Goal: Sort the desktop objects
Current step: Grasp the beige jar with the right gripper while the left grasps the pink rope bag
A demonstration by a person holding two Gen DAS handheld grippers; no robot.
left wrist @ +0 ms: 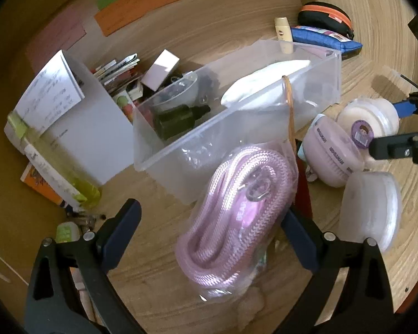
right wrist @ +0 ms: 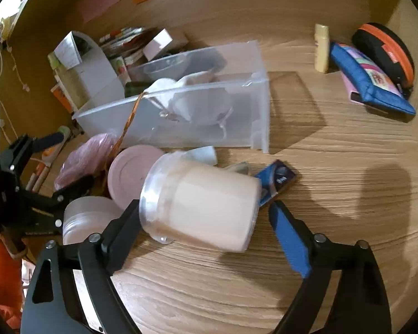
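Cream-coloured and cylindrical, the jar (right wrist: 209,208) lies on its side on the wooden surface (right wrist: 334,167), with its clear plastic lid turned to about 9 o'clock in the right wrist view. It is framed by the right gripper (right wrist: 206,220), whose jaws stand apart. The black finger seems to be against the lid rim, while a gap is seen between the blue finger and the jar bottom, so no grip is made yet. The jar wall looks smooth and hard, and a round body lying on its side can roll. If only one finger pushes it, it may be rolled or turned away toward the small blue box (right wrist: 278,181) just behind it at 1 o'clock. The lid may also be pressed loose if the closing force falls on the rim.

The left gripper (left wrist: 211,217) is seen with released jaws around the pink braided rope (left wrist: 231,208), which is packed in a thin clear bag. The bag is glossy and soft, so it can slip or crumple when it is squeezed. A thin brown cord (left wrist: 289,111) hangs over the wall of the clear bin (left wrist: 181,150) at 12 o'clock from the rope, and it could be caught and dragged.

Beside the rope, at 3 o'clock, a pale pink round case (left wrist: 331,153) and a frosted round container (left wrist: 370,208) stand close together. They could be knocked by either gripper.
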